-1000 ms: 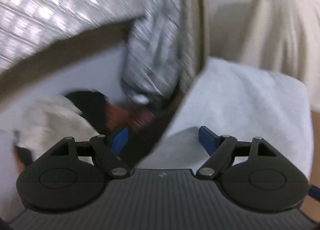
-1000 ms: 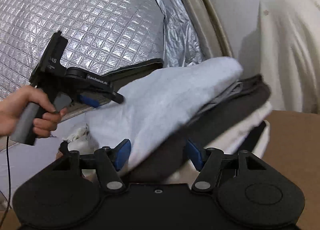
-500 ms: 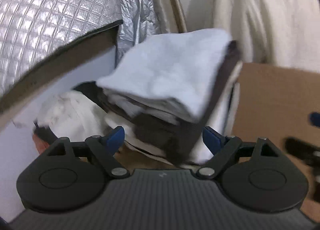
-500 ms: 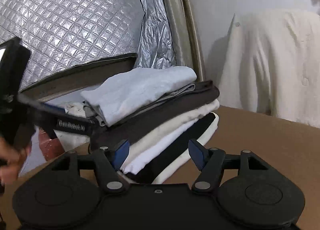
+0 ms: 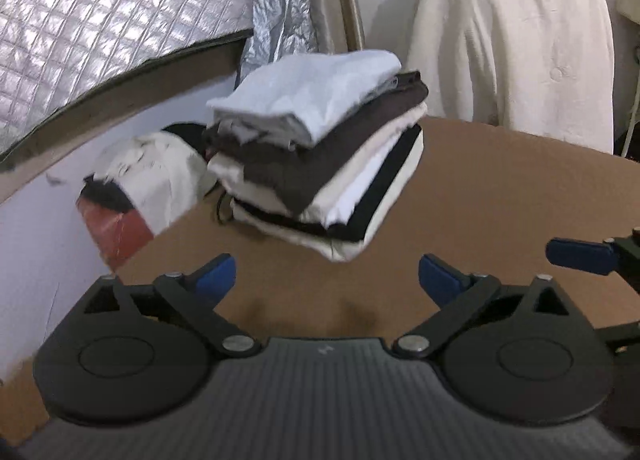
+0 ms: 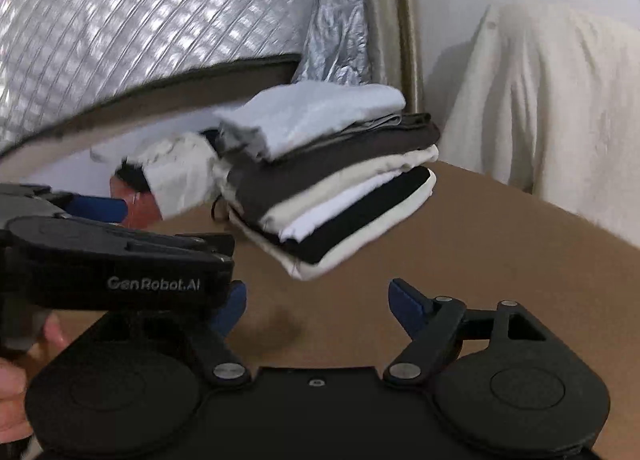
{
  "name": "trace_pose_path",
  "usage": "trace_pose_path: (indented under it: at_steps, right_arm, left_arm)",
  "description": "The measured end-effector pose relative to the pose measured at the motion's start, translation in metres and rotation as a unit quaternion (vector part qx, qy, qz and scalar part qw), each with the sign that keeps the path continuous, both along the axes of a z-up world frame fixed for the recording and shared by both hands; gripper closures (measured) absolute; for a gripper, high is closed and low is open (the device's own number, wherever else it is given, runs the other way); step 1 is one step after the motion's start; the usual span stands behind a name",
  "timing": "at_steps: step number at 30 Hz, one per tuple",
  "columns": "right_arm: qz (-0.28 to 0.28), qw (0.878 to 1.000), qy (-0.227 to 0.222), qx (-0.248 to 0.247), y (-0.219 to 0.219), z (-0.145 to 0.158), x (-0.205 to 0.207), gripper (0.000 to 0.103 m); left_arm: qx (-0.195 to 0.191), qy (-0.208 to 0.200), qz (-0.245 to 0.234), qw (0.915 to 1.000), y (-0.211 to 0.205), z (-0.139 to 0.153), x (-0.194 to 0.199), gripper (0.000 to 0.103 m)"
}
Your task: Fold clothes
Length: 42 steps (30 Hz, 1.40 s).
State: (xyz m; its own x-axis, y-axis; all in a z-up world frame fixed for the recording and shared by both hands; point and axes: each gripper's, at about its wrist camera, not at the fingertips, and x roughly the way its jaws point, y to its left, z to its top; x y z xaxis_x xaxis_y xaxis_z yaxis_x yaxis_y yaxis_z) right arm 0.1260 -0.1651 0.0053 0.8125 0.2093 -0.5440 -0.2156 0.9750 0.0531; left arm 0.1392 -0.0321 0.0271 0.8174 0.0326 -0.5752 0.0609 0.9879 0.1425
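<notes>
A stack of folded clothes [image 5: 320, 164] stands on the brown table [image 5: 480, 196], with a pale blue garment [image 5: 304, 96] on top and dark brown, cream, white and black layers below. The same stack [image 6: 332, 188] shows in the right wrist view, topped by the pale blue garment [image 6: 316, 112]. My left gripper [image 5: 326, 280] is open and empty, well short of the stack. My right gripper [image 6: 318, 304] is also open and empty, apart from the stack. The left gripper's body [image 6: 120, 256] crosses the right wrist view at the left.
A crumpled cream and black garment [image 5: 156, 176] lies over a red box [image 5: 116, 232] left of the stack. A silver quilted cover [image 5: 100, 12] fills the back left. A cream cloth [image 5: 516, 40] drapes over something behind the table. A hand [image 6: 24, 376] holds the left gripper.
Both grippers have pulled back from the stack, which now sits free on the table. The pale blue garment rests on top, and nothing lies between the fingers of either gripper.
</notes>
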Motion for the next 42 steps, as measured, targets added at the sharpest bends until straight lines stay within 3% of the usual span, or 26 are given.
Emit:
trace_pose_path:
  at_steps: [6, 11, 25, 42]
  right_arm:
    - [0.025, 0.999, 0.017, -0.026, 0.019, -0.006, -0.023, 0.014]
    - [0.004, 0.998, 0.021, -0.054, 0.018, -0.011, -0.029, 0.011]
    - [-0.045, 0.994, 0.041, -0.089, -0.001, -0.031, -0.019, 0.010]
    - [-0.046, 0.994, 0.054, -0.081, -0.013, -0.038, -0.017, 0.010]
  left_arm:
    - [0.010, -0.006, 0.002, 0.9999, -0.006, -0.008, -0.027, 0.000]
    - [-0.003, 0.006, 0.005, 1.0000, 0.000, -0.016, -0.031, 0.000]
    - [0.018, 0.020, 0.024, 0.9994, -0.005, -0.033, -0.026, 0.000]
    - [0.017, 0.040, 0.035, 0.9984, -0.010, -0.043, -0.023, 0.000]
